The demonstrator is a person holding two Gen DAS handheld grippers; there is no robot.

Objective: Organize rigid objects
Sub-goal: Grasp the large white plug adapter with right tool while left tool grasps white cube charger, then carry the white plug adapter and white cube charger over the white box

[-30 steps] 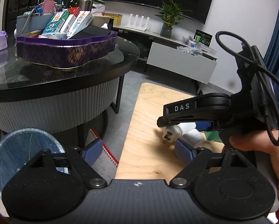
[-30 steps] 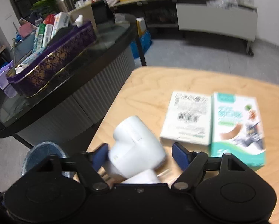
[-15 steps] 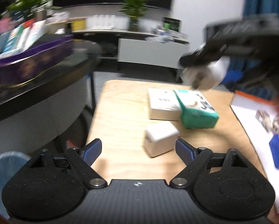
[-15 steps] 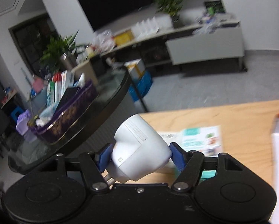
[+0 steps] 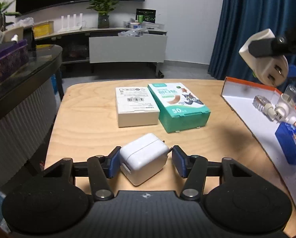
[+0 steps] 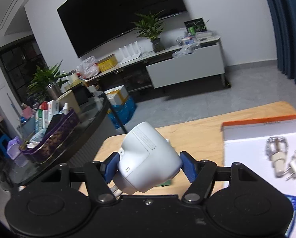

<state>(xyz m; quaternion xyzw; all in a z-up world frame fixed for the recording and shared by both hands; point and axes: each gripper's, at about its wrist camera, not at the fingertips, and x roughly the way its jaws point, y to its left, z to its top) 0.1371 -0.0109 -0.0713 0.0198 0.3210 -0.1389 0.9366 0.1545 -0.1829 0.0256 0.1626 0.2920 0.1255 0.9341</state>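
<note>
My right gripper (image 6: 149, 167) is shut on a rounded white plug adapter (image 6: 148, 158) and holds it in the air above the table; it also shows at the upper right of the left wrist view (image 5: 265, 61), near the white tray with an orange rim (image 5: 247, 97). My left gripper (image 5: 146, 163) is low over the wooden table (image 5: 84, 125), its jaws around a square white charger (image 5: 144, 158). The left pad touches it and the right pad stands just off its prongs.
A white box (image 5: 135, 107) and a green plaster box (image 5: 177, 107) lie side by side mid-table. The tray holds small plugs (image 5: 275, 107) and a blue box (image 5: 290, 144). A dark glass table (image 5: 19, 81) with a purple basket (image 6: 52, 144) stands to the left.
My right gripper closed on the rounded adapter and lifted it up and right toward the tray. My left gripper swung to face the table and narrowed around the square charger.
</note>
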